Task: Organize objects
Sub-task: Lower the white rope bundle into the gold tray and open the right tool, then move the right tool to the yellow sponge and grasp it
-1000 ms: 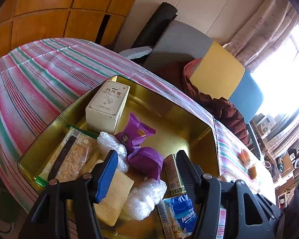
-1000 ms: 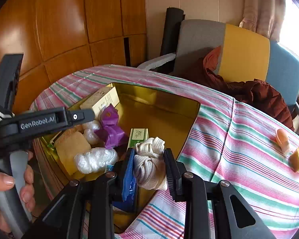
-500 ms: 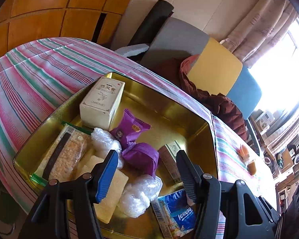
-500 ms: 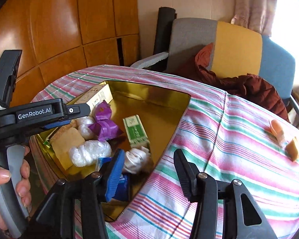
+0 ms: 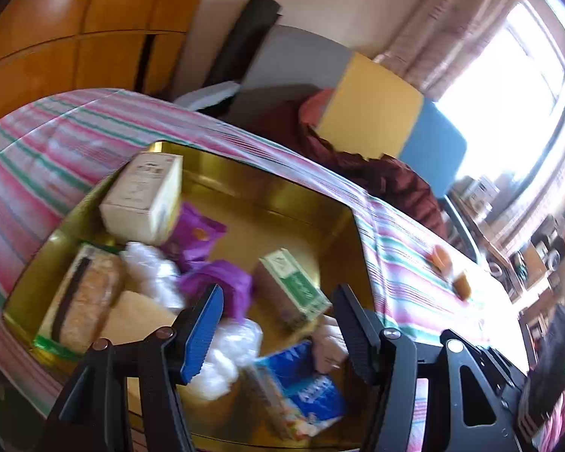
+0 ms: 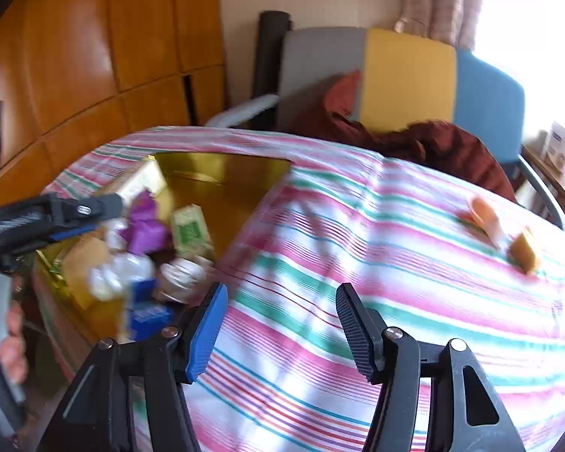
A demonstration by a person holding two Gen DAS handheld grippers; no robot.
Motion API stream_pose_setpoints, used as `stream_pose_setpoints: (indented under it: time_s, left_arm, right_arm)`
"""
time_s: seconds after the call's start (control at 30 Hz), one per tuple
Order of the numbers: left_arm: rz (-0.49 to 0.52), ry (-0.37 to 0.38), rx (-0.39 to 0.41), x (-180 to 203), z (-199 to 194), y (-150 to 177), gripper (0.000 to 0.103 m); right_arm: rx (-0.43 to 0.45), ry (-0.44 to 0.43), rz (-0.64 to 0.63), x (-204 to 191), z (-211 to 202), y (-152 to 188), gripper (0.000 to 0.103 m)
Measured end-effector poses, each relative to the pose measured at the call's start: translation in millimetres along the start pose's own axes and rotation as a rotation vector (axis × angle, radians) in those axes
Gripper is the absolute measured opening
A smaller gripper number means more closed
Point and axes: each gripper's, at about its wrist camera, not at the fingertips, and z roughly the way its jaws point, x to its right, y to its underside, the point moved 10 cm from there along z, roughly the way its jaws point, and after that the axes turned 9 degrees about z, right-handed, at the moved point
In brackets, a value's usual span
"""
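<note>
The tabletop (image 6: 358,263), under a pink, green and white striped cloth, takes up most of the room in front of me, with a patchwork armchair (image 6: 406,75) and a heap of dark red cloth (image 6: 433,143) just beyond its far edge. On the left half sits a wide gold tin (image 5: 275,203), its low walls keeping the gathered things from sliding off; that looks to be why everything goes there. Its far right part is bare metal, so there is room for more.

Inside, largest first: a cream carton (image 5: 147,196) in the far left corner, a flat snack pack (image 5: 79,297) along the near left wall, a tan slab (image 5: 139,316) beside it, a green and white box (image 5: 293,286) lying tilted near the middle, a blue tissue packet (image 5: 301,380) at the near edge, purple wrappers (image 5: 196,233) and clear plastic bundles (image 5: 150,267) between them. A pale rope-like bundle (image 6: 180,275) lies at the tin's near right corner, blurred.

The left claw (image 5: 278,335) hangs over the near side of the tin, spread wide and holding nothing. The right claw (image 6: 282,331) is likewise wide apart and empty, over open cloth to the right of the tin.

Far right on the cloth, well apart from the tin, lie two small orange pieces (image 6: 486,214), touching nothing else; I'd guess those come next, with a clear run across the cloth.
</note>
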Motion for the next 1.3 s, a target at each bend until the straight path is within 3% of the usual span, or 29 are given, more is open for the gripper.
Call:
stream_pose_setpoints:
  time_s: [0.33, 0.47, 0.57, 0.77, 0.97, 1.23, 1.3]
  left_arm:
    - [0.153, 0.128, -0.050, 65, 3, 20, 0.062]
    - [0.199, 0.155, -0.095, 87, 8, 35, 0.062]
    - [0.229, 0.165, -0.110, 104, 8, 41, 0.062]
    - [0.299, 0.210, -0.143, 141, 12, 51, 0.062]
    - [0.352, 0.222, -0.190, 167, 23, 62, 0.062]
    - [0.376, 0.204, -0.243, 181, 41, 64, 0.062]
    - [0.376, 0.207, -0.255, 186, 45, 64, 0.062]
  right_arm:
    - [-0.052, 0.184, 0.207, 131, 6, 13, 0.066]
    - [-0.056, 0.252, 0.267, 189, 10, 12, 0.077]
    - [-0.041, 0.302, 0.319, 234, 12, 4, 0.083]
    - [0.025, 0.375, 0.431, 313, 12, -33, 0.084]
    - [0.077, 0.394, 0.482, 360, 31, -73, 0.087]
    - [0.066, 0.387, 0.466, 380, 70, -79, 0.087]
    - [0.045, 0.362, 0.469, 378, 79, -77, 0.081]
